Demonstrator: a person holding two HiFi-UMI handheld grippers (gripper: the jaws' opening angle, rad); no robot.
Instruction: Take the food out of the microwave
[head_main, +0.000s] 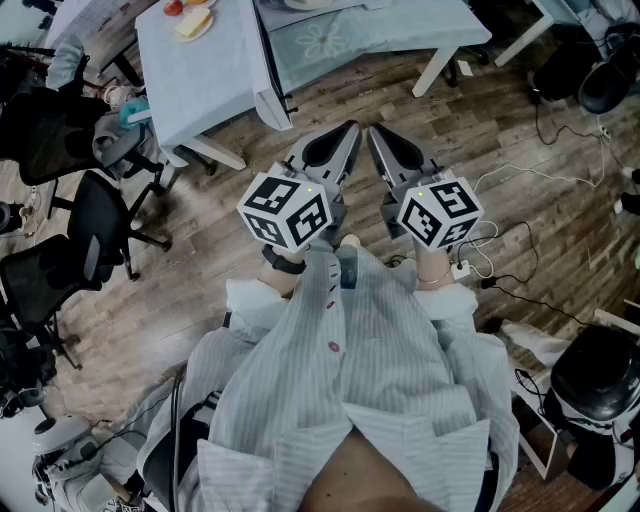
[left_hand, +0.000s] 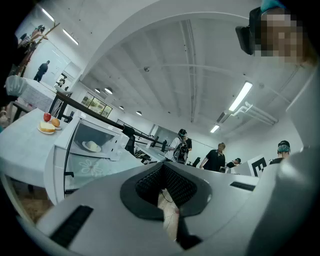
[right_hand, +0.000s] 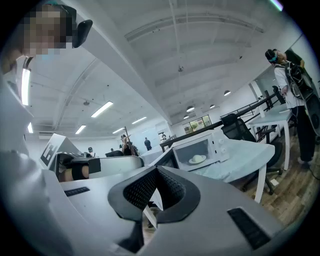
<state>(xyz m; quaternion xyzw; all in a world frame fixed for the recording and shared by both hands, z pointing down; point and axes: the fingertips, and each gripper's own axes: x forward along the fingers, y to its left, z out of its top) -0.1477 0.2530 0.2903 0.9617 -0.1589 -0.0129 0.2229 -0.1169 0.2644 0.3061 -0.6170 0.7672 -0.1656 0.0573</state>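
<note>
While the food (right_hand: 198, 159) sits inside the microwave (right_hand: 222, 144), left tongs (head_main: 348, 130) and right tongs (head_main: 376, 132) are both closed, gripping nothing.

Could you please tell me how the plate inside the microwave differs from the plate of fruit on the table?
The microwave plate holds one pale rounded piece; the fruit plate holds several, one red, one orange. The microwave plate sits inside the microwave; the fruit plate stands in the open on the table. Both are small pale plates of food.
</note>
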